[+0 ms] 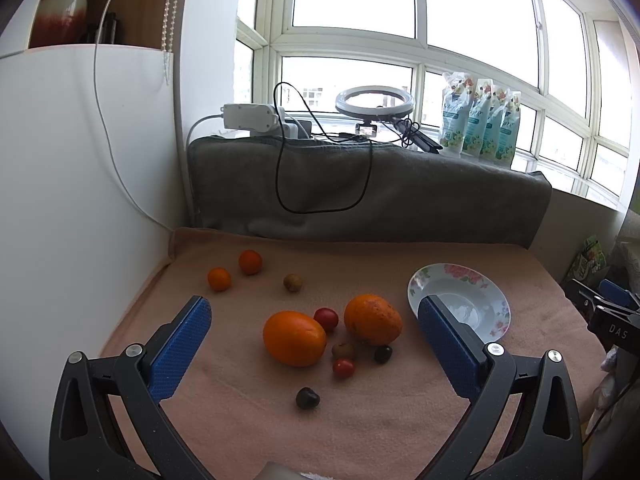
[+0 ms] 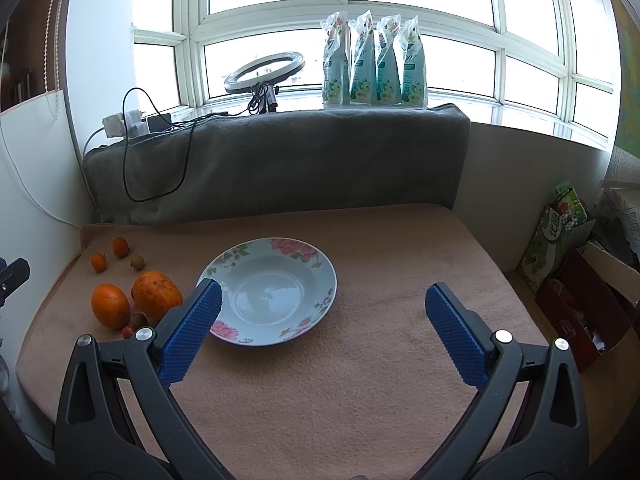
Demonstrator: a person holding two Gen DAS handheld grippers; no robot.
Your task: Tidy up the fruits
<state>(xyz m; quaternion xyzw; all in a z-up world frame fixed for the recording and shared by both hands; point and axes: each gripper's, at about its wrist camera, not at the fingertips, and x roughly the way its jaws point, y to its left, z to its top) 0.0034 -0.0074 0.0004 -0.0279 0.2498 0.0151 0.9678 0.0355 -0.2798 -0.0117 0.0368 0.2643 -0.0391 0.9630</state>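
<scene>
1. Left wrist view: left tongs (image 1: 316, 322) spread wide, nothing between the pads, hanging above the pink cloth (image 1: 248, 420).
2. Fruit all lies loose on the cloth. Near orange (image 1: 294, 338) sits straight ahead between the fingers; far orange (image 1: 373, 319) just past it toward the right finger. Red cherry tomato (image 1: 326, 319) is wedged between the two.
3. Small stuff close in: second red tomato (image 1: 343, 368), a brownish round fruit (image 1: 343, 350), two dark ones (image 1: 307, 397) (image 1: 383, 354). Further out beyond the left finger: two small oranges (image 1: 219, 279) (image 1: 250, 262) and another brownish fruit (image 1: 292, 282).
4. Plate (image 1: 448, 270) sits behind the right finger, partly covered by it.
5. Right wrist view: right tongs (image 2: 322, 304) also spread, pinching nothing. Floral plate (image 2: 276, 248) lies ahead, left finger overlapping its near-left rim. Plate holds nothing.
6. Progress, my read: nothing sorted yet, every fruit is left to move, presumably onto the plate.
7. Hard to see: in the right view the small fruits by the two oranges are mostly hidden behind the left finger. Can't identify the brownish and dark fruits by type. Right tongs show only as a black edge in the left view.
</scene>
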